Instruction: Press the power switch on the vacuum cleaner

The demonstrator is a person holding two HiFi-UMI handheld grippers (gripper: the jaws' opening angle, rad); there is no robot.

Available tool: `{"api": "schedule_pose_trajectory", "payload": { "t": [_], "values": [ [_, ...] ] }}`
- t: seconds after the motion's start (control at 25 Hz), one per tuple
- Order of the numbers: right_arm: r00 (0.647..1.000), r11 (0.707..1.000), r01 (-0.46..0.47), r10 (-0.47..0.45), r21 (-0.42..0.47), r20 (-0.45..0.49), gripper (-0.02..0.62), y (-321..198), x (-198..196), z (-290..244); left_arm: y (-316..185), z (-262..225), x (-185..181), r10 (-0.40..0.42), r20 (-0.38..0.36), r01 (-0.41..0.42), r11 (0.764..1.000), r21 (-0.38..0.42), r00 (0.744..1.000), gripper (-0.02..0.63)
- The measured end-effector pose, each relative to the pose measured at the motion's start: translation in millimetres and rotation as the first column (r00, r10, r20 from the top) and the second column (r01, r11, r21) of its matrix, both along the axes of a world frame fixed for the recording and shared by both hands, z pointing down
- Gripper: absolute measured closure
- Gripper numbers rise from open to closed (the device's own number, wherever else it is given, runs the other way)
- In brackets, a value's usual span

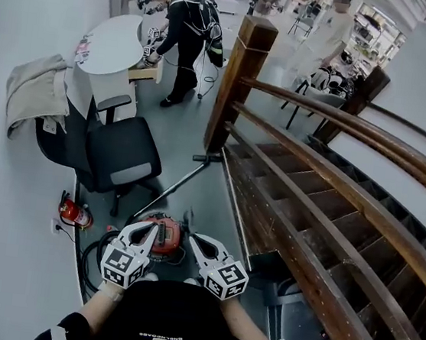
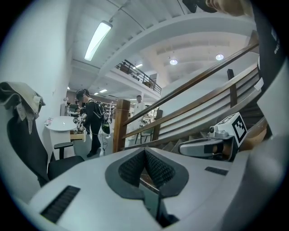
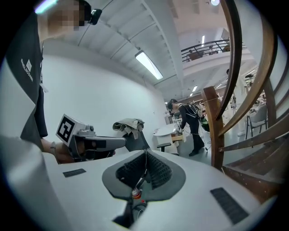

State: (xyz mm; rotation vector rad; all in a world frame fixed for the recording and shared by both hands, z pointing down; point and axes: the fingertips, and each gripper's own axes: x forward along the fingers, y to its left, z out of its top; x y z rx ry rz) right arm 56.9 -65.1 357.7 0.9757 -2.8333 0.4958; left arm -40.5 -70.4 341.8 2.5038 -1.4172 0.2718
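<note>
The vacuum cleaner (image 1: 165, 236), a red-orange canister, sits on the grey floor right below me. Its black hose (image 1: 95, 255) coils to the left, and its wand (image 1: 172, 189) runs up to a floor head near the stair post. My left gripper (image 1: 148, 227) hangs over the canister's left side, and my right gripper (image 1: 195, 239) is just off its right side. In the left gripper view the jaws (image 2: 145, 151) meet at the tip, holding nothing. The right gripper's jaws (image 3: 145, 152) are likewise shut and empty, with a red part of the vacuum (image 3: 134, 195) showing below them.
A black office chair (image 1: 119, 154) draped with a beige cloth (image 1: 34, 89) stands left of the wand. A red fire extinguisher (image 1: 75, 214) rests by the wall. A wooden staircase railing (image 1: 336, 173) and post (image 1: 235, 83) fill the right. Farther off, a person (image 1: 184, 39) bends at a round white table (image 1: 113, 44).
</note>
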Motion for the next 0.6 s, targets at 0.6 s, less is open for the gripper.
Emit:
{"api": "schedule_pose_trajectory", "payload": {
  "t": [0.6],
  "values": [
    [1.0,0.999,-0.014,0.015,0.031,-0.019,0.569,-4,7,-13,-4,2,11,0.031,-0.01,-0.031,1.0,-0.007,0.999,0.591]
  ]
}}
